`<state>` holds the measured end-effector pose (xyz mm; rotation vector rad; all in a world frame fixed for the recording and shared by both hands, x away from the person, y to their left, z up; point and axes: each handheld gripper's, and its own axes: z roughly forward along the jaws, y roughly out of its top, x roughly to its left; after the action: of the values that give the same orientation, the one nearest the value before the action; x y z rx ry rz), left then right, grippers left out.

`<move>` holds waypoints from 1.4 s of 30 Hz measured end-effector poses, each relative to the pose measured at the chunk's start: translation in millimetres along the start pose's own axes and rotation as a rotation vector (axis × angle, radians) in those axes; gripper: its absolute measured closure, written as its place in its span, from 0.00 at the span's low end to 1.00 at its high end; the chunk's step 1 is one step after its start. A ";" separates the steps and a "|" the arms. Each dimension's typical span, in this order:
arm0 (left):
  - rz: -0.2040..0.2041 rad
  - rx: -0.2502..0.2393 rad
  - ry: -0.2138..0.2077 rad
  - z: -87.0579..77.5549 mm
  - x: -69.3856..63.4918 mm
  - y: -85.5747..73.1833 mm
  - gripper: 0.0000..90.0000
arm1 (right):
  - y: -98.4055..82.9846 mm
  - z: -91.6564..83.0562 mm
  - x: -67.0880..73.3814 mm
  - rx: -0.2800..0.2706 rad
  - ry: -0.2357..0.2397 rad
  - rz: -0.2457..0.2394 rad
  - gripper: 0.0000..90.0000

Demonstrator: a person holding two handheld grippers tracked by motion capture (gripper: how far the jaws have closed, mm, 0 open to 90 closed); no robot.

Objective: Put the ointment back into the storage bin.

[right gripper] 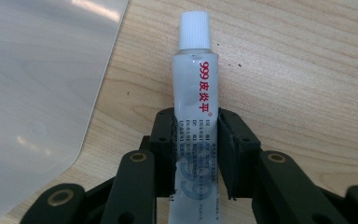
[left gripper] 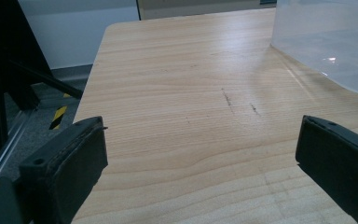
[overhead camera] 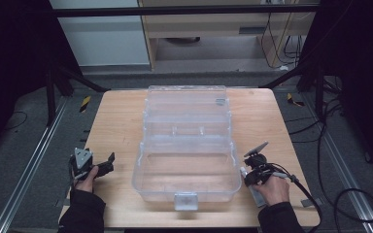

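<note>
— Gripping now: right claw (right gripper: 196,154) pinched shut on the ointment tube (right gripper: 195,93), near right of the clear box (overhead camera: 187,170) on the counter (overhead camera: 121,121).
— Left claw (left gripper: 200,154) gapes empty. Next I'd guess: lift, carry over box.

Dim surroundings, soft overhead light, faint glare on table (left gripper: 205,70).

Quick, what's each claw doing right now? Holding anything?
Left claw: open, holding nothing, over the wooden table.
Right claw: shut on the white tube, next to the clear plastic box.
</note>
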<state>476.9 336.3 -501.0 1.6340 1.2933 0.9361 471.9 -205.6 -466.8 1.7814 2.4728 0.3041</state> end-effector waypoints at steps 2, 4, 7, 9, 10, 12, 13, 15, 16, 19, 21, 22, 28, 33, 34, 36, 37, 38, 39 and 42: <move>0.000 0.000 0.000 0.0 0.0 0.0 0.02 | 0.2 -0.1 0.2 0.002 -0.003 -0.003 0.77; -0.001 0.000 0.001 0.0 0.0 0.0 0.02 | 0.3 -1.1 0.1 0.002 -0.009 -0.012 0.77; -0.001 0.000 0.001 0.1 0.0 0.0 0.02 | -0.5 -9.8 -4.4 -0.031 0.000 -0.026 0.77; -0.001 0.001 0.001 0.2 0.0 0.0 0.02 | -0.9 -13.1 -6.0 -0.040 0.005 -0.018 0.77; -0.001 0.001 0.001 0.2 0.0 0.0 0.02 | -1.9 -20.7 -10.5 -0.075 0.015 -0.009 0.77; -0.001 0.001 0.002 0.3 -0.1 0.1 0.02 | -2.4 -23.3 -12.2 -0.088 0.017 -0.004 0.77; -0.001 0.001 0.002 0.3 -0.1 0.1 0.02 | -3.8 -29.6 -16.3 -0.124 0.028 0.013 0.77; -0.001 0.001 0.002 0.3 -0.1 0.1 0.02 | -4.5 -32.5 -18.3 -0.141 0.032 0.018 0.77; 0.000 0.002 0.002 0.4 -0.1 0.1 0.02 | -6.1 -37.2 -21.3 -0.173 0.035 0.021 0.77; 0.002 0.003 0.002 0.4 -0.3 0.2 0.02 | -6.7 -44.2 -21.8 -0.202 0.025 0.012 0.77; 0.002 0.003 0.002 0.4 -0.3 0.2 0.02 | -6.5 -46.6 -21.2 -0.209 0.025 0.009 0.77; 0.002 0.003 0.001 0.3 -0.3 0.1 0.02 | -5.9 -50.8 -20.3 -0.226 0.022 -0.009 0.77; 0.005 0.002 -0.003 0.2 -0.3 0.1 0.02 | -3.9 -64.2 -18.0 -0.280 0.017 -0.038 0.77; 0.003 0.001 -0.004 0.1 -0.1 0.0 0.02 | -2.2 -85.1 -17.0 -0.342 0.029 -0.091 0.77; 0.005 0.001 -0.004 0.1 -0.2 0.0 0.02 | -2.0 -88.7 -16.9 -0.354 0.032 -0.099 0.77; 0.006 0.001 -0.005 0.1 -0.3 0.1 0.02 | -1.0 -95.7 -16.7 -0.369 0.031 -0.119 0.77; 0.006 0.001 -0.005 0.1 -0.3 0.1 0.02 | -1.0 -95.7 -16.7 -0.369 0.031 -0.119 0.77; 0.005 0.001 -0.005 0.1 -0.2 0.1 0.02 | -0.7 -99.3 -16.1 -0.376 0.038 -0.127 0.77; 0.004 0.001 -0.004 0.1 -0.2 0.0 0.02 | -0.3 -102.6 -15.7 -0.386 0.038 -0.139 0.77; 0.004 0.001 -0.004 0.2 -0.2 0.1 0.02 | 0.6 -113.2 -13.7 -0.406 0.057 -0.175 0.77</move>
<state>477.0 336.1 -501.0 1.6392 1.2884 0.9340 456.5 -231.3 -356.7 1.4028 2.3629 0.7862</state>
